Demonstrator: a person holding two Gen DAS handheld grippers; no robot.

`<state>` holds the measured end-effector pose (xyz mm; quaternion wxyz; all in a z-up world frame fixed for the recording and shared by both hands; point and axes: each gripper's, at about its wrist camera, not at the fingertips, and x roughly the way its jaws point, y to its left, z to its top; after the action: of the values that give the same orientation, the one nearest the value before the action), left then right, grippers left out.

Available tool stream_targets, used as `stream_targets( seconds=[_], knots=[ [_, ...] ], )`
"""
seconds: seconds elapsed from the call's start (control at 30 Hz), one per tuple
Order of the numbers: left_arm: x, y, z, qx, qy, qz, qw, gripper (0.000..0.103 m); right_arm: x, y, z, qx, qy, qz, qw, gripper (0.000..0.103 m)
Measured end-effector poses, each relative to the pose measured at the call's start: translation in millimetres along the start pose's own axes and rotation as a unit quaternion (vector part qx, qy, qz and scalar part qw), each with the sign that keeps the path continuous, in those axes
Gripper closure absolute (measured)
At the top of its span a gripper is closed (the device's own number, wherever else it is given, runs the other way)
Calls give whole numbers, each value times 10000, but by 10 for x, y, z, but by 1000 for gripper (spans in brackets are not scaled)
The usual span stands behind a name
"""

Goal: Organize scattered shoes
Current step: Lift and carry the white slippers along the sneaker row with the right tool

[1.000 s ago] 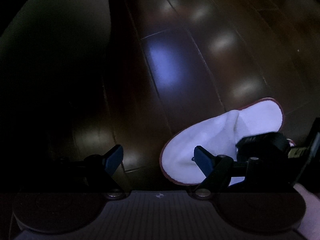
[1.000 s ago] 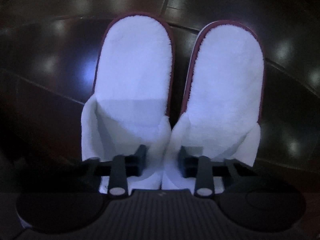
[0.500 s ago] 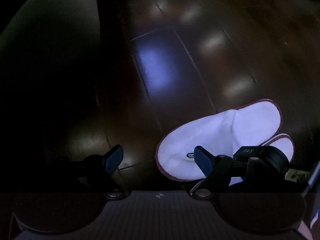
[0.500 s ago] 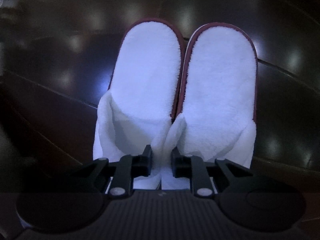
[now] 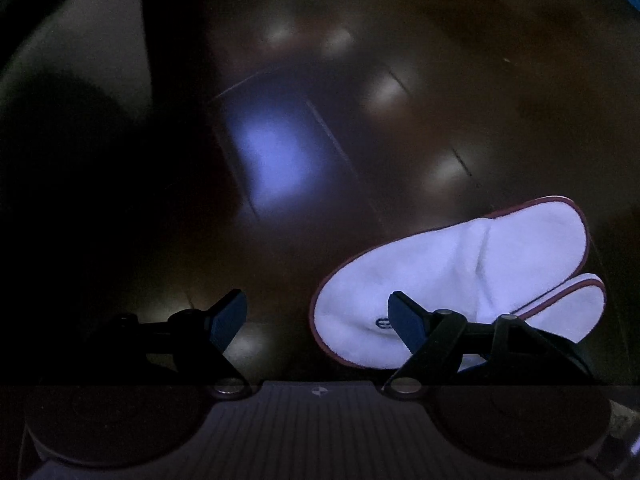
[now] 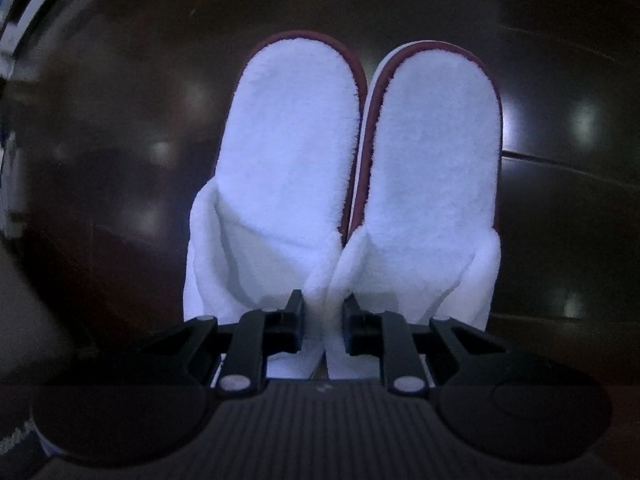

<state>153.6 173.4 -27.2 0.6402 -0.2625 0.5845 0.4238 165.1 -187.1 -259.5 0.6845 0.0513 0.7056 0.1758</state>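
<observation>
Two white terry slippers with dark red piping fill the right wrist view, a left slipper (image 6: 288,152) and a right slipper (image 6: 432,152), pressed side by side with heels pointing away. My right gripper (image 6: 323,322) is shut on the bunched inner edges of their two uppers, and the pair hangs tilted above the dark floor. The left wrist view shows the same pair of slippers (image 5: 460,276) from the side at lower right. My left gripper (image 5: 318,322) is open with nothing between its fingers, its right fingertip (image 5: 404,320) in front of the near slipper's toe.
Dark glossy wooden floor (image 5: 360,140) with light reflections lies all around. A large dark rounded shape (image 5: 72,160) stands at the left of the left wrist view. A pale striped edge (image 6: 24,36) shows at the upper left of the right wrist view.
My right gripper has closed on the inner edges of both slippers, pulling them together and lifting them. My left gripper stays open while its view shifts.
</observation>
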Motion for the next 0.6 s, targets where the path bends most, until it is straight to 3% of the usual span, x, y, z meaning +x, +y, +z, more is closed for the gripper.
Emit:
stream_targets(
  seconds=[0.3, 0.6],
  knots=[
    [-134, -319, -242, 695, -297, -163, 9970, 20, -454, -653, -169, 594, -539, 131, 9967, 83],
    [-368, -792, -677, 1745, -691, -484, 9810, 20, -907, -1285, -704, 1456, -1194, 135, 9820, 83]
  ],
)
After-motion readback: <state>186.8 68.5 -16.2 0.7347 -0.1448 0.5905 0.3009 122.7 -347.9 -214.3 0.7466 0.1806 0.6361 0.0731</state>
